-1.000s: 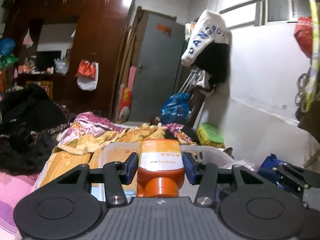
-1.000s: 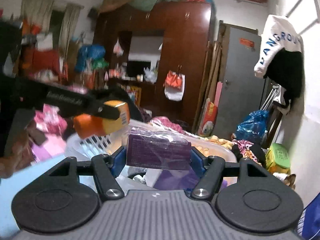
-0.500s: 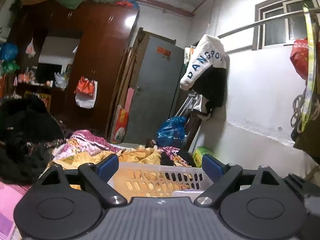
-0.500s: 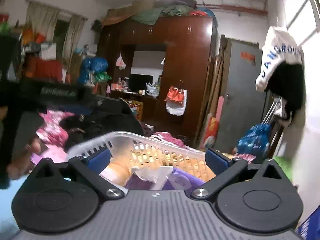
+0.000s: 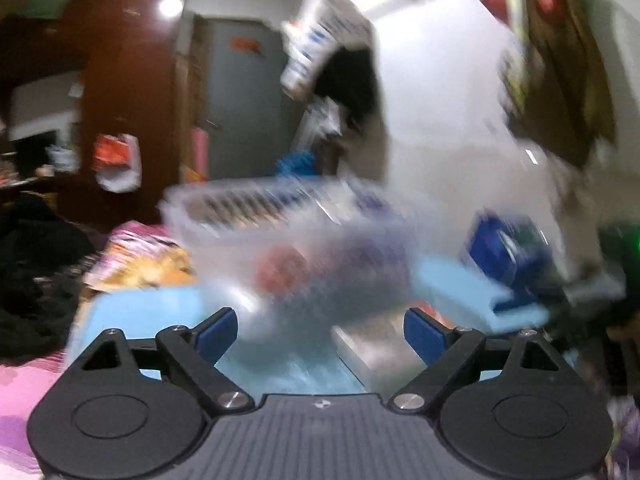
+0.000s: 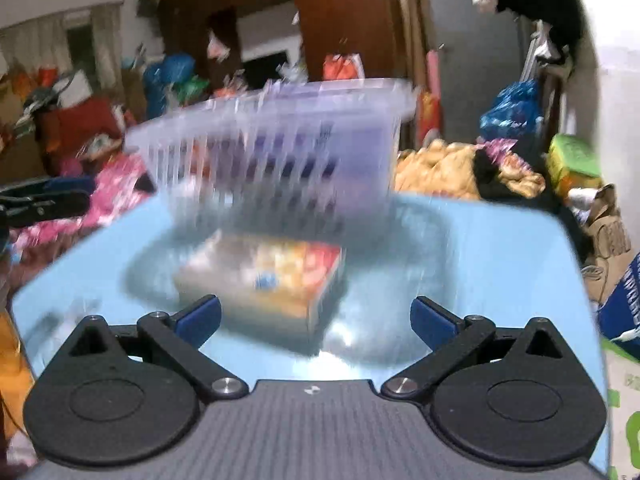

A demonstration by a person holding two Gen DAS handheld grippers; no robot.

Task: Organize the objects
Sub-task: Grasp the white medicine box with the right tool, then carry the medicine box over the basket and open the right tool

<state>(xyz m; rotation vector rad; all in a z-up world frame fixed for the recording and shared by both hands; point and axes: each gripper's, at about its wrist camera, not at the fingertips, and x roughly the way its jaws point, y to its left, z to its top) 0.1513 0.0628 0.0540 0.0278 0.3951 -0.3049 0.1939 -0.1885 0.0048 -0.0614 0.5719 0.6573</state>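
Both views are badly smeared. Left gripper (image 5: 320, 330): jaws spread wide, nothing between them, low over the light-blue worktop (image 5: 132, 312), with the slotted plastic basket (image 5: 280, 220) just ahead. Right gripper (image 6: 316, 318): jaws equally wide, gripping nothing. Directly in front of the basket (image 6: 276, 152), between it and the right gripper, a snack box (image 6: 264, 280) with orange and red print lies flat on the worktop (image 6: 500, 264). Purple contents show through the basket's slots.

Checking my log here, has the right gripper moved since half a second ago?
Yes. The right gripper has dropped and pulled back: the basket, earlier just ahead, now sits higher and farther off, with a box on the blue table ahead.
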